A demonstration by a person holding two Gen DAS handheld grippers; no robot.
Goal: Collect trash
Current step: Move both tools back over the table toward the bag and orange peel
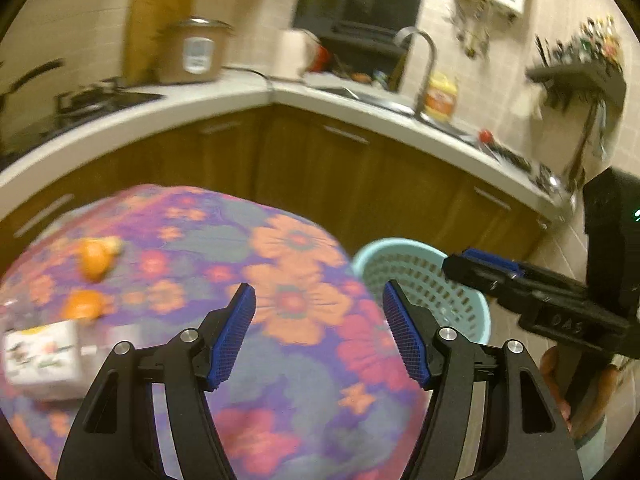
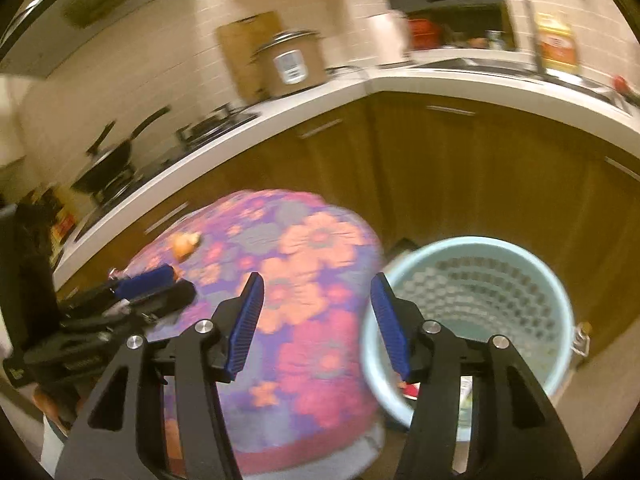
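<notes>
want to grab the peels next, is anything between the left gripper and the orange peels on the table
Nothing visible blocks it. The left gripper is open and empty; the orange peels lie on bare floral tablecloth, up and left of it. The white carton sits nearer, beside the path.

Home kitchen (sink (image 1: 360, 94), stove (image 1: 100, 100), rice cooker (image 1: 196, 52))

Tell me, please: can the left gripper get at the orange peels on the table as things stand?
Probably yes. The left gripper is open and empty, and the orange peels lie uncovered on the table to its left. Only the white box sits nearby, beside the path, not across it.
</notes>
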